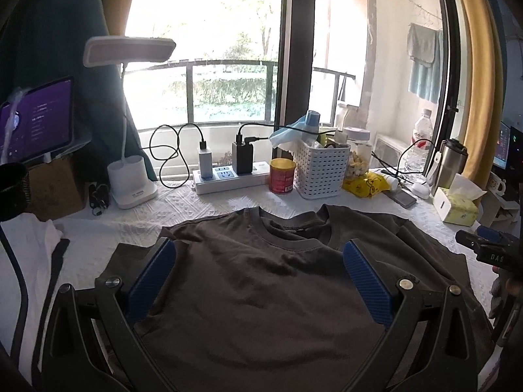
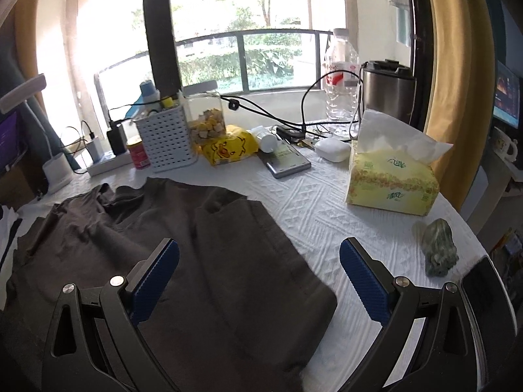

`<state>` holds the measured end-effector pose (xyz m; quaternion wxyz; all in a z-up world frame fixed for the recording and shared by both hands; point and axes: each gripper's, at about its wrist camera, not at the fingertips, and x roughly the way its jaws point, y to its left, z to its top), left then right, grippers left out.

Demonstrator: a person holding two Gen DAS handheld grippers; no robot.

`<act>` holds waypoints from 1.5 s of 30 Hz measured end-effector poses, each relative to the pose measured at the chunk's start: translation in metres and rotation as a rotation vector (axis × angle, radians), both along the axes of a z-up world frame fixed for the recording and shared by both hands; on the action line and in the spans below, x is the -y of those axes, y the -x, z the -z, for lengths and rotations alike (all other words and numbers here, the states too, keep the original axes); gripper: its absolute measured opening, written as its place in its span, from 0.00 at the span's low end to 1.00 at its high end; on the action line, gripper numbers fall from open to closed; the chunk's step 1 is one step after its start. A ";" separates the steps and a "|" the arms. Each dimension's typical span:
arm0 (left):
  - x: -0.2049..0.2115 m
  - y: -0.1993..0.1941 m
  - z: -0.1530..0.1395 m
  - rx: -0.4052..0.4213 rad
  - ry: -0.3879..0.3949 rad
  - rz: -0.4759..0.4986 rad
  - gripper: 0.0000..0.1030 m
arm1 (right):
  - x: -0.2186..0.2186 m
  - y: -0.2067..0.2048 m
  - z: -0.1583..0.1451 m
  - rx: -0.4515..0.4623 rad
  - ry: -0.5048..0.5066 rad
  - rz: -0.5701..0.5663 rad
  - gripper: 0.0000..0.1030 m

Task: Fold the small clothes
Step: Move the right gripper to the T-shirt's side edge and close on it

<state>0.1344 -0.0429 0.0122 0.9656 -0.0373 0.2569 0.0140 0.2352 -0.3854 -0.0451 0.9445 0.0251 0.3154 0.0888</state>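
T-shirt on table, basket behind, tissue pack right

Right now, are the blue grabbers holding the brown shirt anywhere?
No, nothing is held. The left gripper and the right gripper are both wide open above the dark brown T-shirt, which lies flat on the table.

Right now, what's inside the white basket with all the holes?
The basket holds a blue-capped bottle with a blue face mask draped on it, plus yellow-topped things. Its walls hide whatever is deeper down.
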 end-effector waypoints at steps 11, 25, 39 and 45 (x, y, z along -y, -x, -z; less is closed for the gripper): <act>-0.003 -0.029 0.016 -0.070 0.017 -0.054 0.98 | 0.014 -0.047 0.024 -0.104 0.049 -0.036 0.91; -0.009 -0.042 0.025 -0.107 0.022 -0.071 0.98 | 0.012 -0.068 0.054 -0.232 0.091 -0.085 0.85; -0.021 -0.041 0.016 -0.079 0.060 -0.049 0.98 | -0.010 -0.066 0.053 -0.211 0.157 -0.207 0.21; -0.027 -0.038 0.010 -0.068 0.065 -0.017 0.98 | -0.011 -0.062 0.039 -0.193 0.116 -0.214 0.06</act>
